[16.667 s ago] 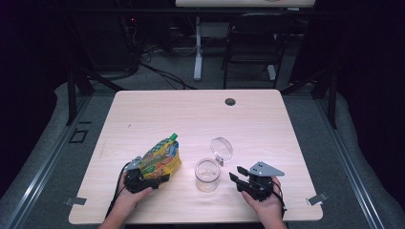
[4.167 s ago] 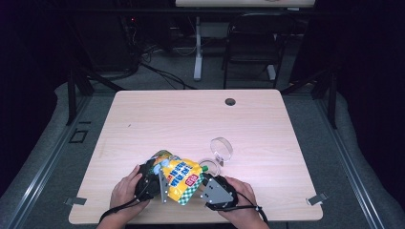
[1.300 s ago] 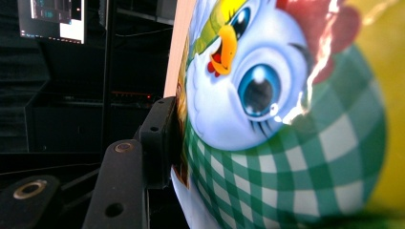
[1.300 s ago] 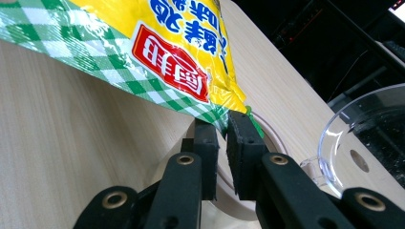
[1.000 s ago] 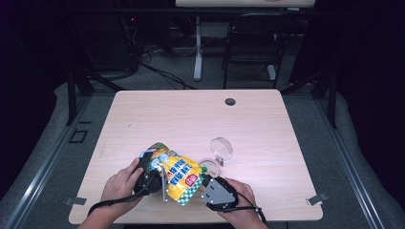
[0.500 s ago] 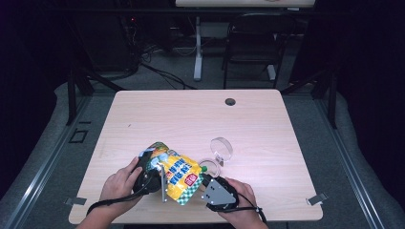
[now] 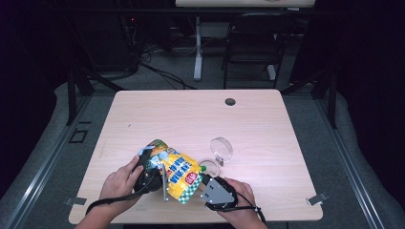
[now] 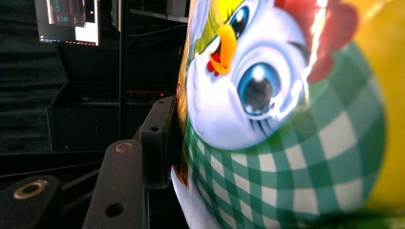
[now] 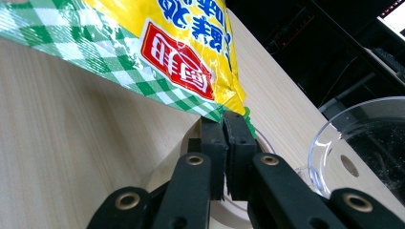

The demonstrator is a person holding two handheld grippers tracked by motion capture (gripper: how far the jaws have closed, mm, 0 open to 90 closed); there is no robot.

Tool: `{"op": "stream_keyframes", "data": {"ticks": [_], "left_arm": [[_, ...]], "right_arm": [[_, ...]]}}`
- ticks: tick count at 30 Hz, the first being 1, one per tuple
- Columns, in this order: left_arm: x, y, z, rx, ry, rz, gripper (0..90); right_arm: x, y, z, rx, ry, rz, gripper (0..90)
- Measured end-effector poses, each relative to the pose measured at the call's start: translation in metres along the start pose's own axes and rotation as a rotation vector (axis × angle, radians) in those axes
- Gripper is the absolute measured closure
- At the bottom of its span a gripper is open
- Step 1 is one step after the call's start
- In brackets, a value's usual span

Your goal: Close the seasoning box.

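Snack bag (image 7: 180,174) clamped by left gripper (image 7: 149,168), right gripper (image 7: 206,183) pinching its corner

The snack bag (image 9: 157,47) carries the only lettering. In the right gripper view, upside down, a red label with a white border holds two white Chinese characters, possibly "厨邦", though the glare makes that unsure. Above it run blue Chinese characters on yellow, cut off by the frame edge and not readable.
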State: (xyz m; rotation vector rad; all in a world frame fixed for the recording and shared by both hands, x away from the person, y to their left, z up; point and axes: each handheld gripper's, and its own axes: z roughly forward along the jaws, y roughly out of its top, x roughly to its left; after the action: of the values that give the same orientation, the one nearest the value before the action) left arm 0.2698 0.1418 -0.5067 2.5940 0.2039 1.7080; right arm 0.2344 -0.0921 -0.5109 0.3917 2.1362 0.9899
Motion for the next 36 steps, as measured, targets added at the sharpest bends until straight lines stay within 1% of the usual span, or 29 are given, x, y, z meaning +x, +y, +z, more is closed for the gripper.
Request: {"op": "stream_keyframes", "data": {"ticks": [4,7,11,12,14,15,20,26,30,32,34,36], "left_arm": [[-0.0001,0.0005,0.0004,0.003,0.004,0.008,51.2],[-0.0007,0.0005,0.0012,-0.002,0.007,0.006,51.2],[0.0001,0.0020,0.0007,0.011,0.001,0.013,51.3],[0.0004,0.0023,0.0008,0.009,0.007,0.021,51.3],[0.0003,0.0028,0.0010,0.004,0.018,0.024,51.3],[0.0007,0.0033,0.0007,0.011,0.009,0.025,51.3],[0.0023,0.0059,-0.0005,0.017,0.028,0.052,51.3],[0.0037,0.0078,-0.0030,0.020,0.048,0.071,51.3],[0.0047,0.0087,-0.0050,0.023,0.057,0.085,51.4],[0.0051,0.0089,-0.0057,0.019,0.069,0.090,51.5],[0.0053,0.0092,-0.0061,0.023,0.066,0.090,51.5],[0.0059,0.0097,-0.0067,0.022,0.074,0.099,51.5]], "right_arm": [[-0.0003,-0.0003,0.0012,0.002,0.003,0.000,90.0],[-0.0004,-0.0008,0.0022,0.003,0.007,0.003,90.0],[-0.0013,-0.0014,0.0028,0.003,0.010,0.013,90.0],[-0.0015,-0.0016,0.0029,0.003,0.011,0.016,90.0],[-0.0020,-0.0020,0.0029,0.008,0.012,0.012,90.0],[-0.0021,-0.0022,0.0031,0.008,0.011,0.011,90.0],[-0.0028,-0.0035,0.0040,0.007,0.014,0.018,90.0],[-0.0043,-0.0045,0.0042,0.013,0.012,0.020,90.0],[-0.0051,-0.0056,0.0051,0.012,0.011,0.030,90.0],[-0.0057,-0.0059,0.0052,0.013,0.012,0.035,90.0],[-0.0063,-0.0063,0.0058,0.010,0.015,0.045,90.0],[-0.0068,-0.0066,0.0063,0.013,0.014,0.046,90.0]]}}
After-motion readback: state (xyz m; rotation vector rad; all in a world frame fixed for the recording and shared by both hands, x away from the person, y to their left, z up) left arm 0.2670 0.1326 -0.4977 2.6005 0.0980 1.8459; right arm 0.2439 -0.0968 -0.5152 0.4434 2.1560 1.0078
